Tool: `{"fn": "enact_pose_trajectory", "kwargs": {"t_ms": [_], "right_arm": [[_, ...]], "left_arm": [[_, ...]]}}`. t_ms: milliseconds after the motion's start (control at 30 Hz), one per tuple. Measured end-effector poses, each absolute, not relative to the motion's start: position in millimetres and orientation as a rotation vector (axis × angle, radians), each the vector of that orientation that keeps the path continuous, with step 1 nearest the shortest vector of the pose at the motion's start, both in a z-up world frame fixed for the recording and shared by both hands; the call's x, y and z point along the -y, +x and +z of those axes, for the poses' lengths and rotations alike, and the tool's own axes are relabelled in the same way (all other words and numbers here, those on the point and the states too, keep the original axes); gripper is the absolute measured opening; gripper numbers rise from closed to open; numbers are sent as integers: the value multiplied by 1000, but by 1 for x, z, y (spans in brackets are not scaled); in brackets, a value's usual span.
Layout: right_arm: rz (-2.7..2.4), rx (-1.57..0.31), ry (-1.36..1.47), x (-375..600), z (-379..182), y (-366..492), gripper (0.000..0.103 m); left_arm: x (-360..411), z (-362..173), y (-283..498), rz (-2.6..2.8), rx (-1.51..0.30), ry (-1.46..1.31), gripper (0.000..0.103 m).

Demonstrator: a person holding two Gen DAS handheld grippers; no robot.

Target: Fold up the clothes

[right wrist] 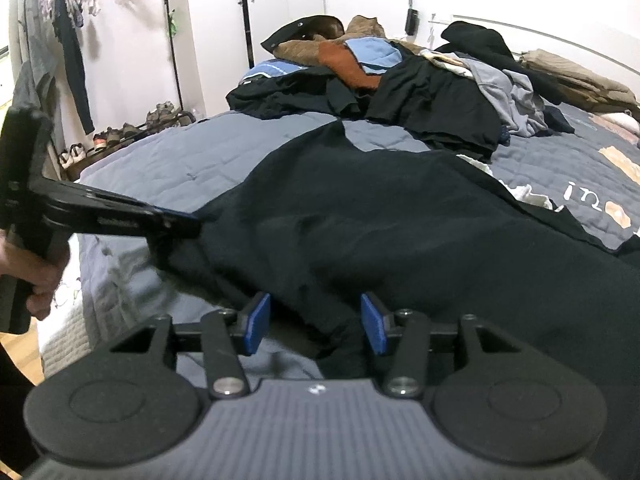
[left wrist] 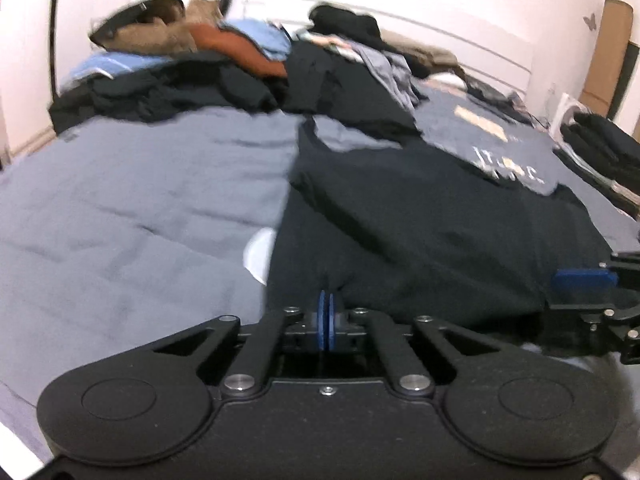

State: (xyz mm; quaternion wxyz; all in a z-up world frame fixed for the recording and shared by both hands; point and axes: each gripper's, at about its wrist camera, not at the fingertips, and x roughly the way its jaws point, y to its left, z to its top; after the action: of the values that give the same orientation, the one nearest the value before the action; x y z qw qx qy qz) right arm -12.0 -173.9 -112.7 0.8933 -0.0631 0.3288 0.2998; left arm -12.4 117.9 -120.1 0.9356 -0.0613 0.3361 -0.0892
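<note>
My left claw (left wrist: 326, 320) is clenched: its two blue pads (left wrist: 321, 322) meet face to face at the near hem of the big black cotton garment (left wrist: 420, 232), and I cannot tell whether any fold of cloth is pinched between them. That garment lies spread across the grey-blue quilted bedcover (left wrist: 132, 200), its hem toward me and its body running away up the bed. My right claw (right wrist: 316, 324) stands released, its blue pads (right wrist: 256, 322) parted on either side of a bunched edge of the same dark cloth without pressing it. At the far end of the bed sits a heap of unfolded clothes (right wrist: 420, 80) in black, rust, light blue and tan. Beyond the bed's left side a metal clothes rail (right wrist: 80, 20) stands against the wall with shoes (right wrist: 120, 136) beneath it.
</note>
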Motion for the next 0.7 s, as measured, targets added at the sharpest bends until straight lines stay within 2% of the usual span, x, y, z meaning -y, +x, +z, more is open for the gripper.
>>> {"fn": "enact_pose_trajectory", "kwargs": {"t_ms": [200,400,500,567,600,633,700], "right_arm": [[591,-695,-106,183,-113,-6,50],[580,-713,-106,190,-116,-4,50],[580,-716,-99,192,-116,-4,50],[585,-713,-102,191,-115,-5,50],[590,-712,-103,191,-114,-6,50],[595,-711,-104,190,-113,-6,50],[614,-705,-113,187,-111,-9,51]], "left_arm": [[-141,-102,-22,-168,-674,-189,2],[-141,-103,-30,-254,-763,-120,3],[-132,-106,-39,-281,-792,-39,12],[-125,-102,-48,-307,-742,6,28],[-121,-101,-51,-319,-725,31,41],[-116,-102,-54,-320,-717,77,49],[-103,-107,-57,-309,-704,200,49]]}}
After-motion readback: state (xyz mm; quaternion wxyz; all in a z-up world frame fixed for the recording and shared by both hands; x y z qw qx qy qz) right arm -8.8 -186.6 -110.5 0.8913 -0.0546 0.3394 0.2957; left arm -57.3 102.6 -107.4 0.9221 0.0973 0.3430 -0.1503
